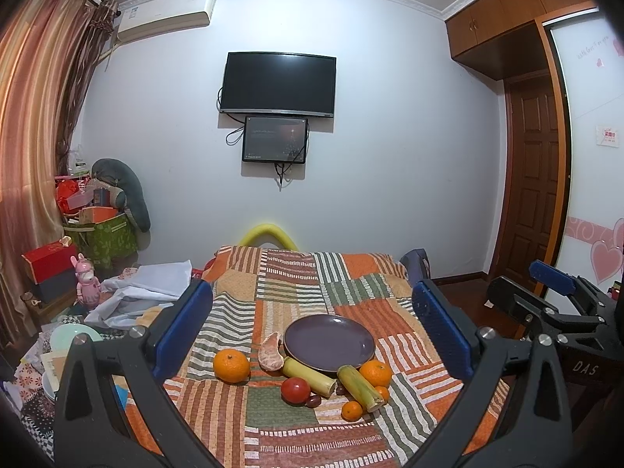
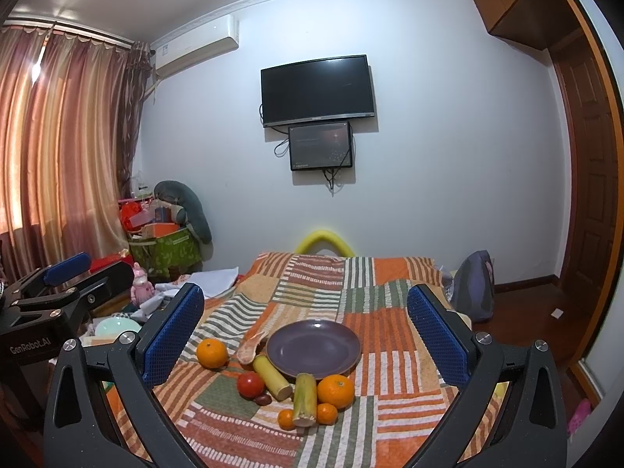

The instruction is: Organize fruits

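Note:
An empty purple plate (image 1: 328, 342) (image 2: 313, 347) sits on a patchwork cloth. In front of it lie a large orange (image 1: 231, 365) (image 2: 211, 353), a peeled citrus piece (image 1: 271, 352) (image 2: 249, 347), a red tomato (image 1: 295, 389) (image 2: 250, 384), two sugarcane pieces (image 1: 308, 376) (image 1: 359, 387) (image 2: 272, 376) (image 2: 304, 398), another orange (image 1: 375, 373) (image 2: 335, 390) and small mandarins (image 1: 351, 410) (image 2: 286, 419). My left gripper (image 1: 312, 327) is open and empty, held back above the fruit. My right gripper (image 2: 306, 329) is also open and empty; it also shows in the left wrist view (image 1: 553, 292).
The cloth covers a table (image 1: 288, 433) (image 2: 390, 409). Clutter of boxes, bowls and fabric (image 1: 78, 296) lies left of it. A dark bag (image 2: 474, 286) sits on the floor at the right. A TV (image 1: 277, 84) hangs on the far wall.

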The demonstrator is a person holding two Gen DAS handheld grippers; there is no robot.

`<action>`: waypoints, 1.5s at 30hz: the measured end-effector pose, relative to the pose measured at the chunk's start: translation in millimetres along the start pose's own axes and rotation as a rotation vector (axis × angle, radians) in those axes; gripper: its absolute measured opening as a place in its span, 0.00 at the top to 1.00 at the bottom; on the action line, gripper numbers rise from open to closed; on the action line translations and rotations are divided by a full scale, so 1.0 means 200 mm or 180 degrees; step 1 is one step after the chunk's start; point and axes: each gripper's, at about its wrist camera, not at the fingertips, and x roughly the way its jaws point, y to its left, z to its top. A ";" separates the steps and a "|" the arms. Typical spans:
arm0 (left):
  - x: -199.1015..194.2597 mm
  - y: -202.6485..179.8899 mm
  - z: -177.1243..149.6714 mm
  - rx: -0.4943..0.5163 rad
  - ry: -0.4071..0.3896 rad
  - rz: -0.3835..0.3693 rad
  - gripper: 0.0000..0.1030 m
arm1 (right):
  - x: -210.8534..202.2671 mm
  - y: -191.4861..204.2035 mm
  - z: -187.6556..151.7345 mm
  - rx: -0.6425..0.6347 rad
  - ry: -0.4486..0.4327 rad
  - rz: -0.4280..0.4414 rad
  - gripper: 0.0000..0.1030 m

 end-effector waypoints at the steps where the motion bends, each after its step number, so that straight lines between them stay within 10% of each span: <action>1: 0.00 0.00 0.00 -0.0001 -0.0003 -0.0001 0.00 | 0.00 0.00 0.00 -0.0001 -0.0003 -0.0006 0.00; 45: 0.11 -0.01 -0.01 0.0065 0.0162 -0.0035 0.05 | 0.10 -0.05 -0.04 0.0029 0.0154 0.0068 0.02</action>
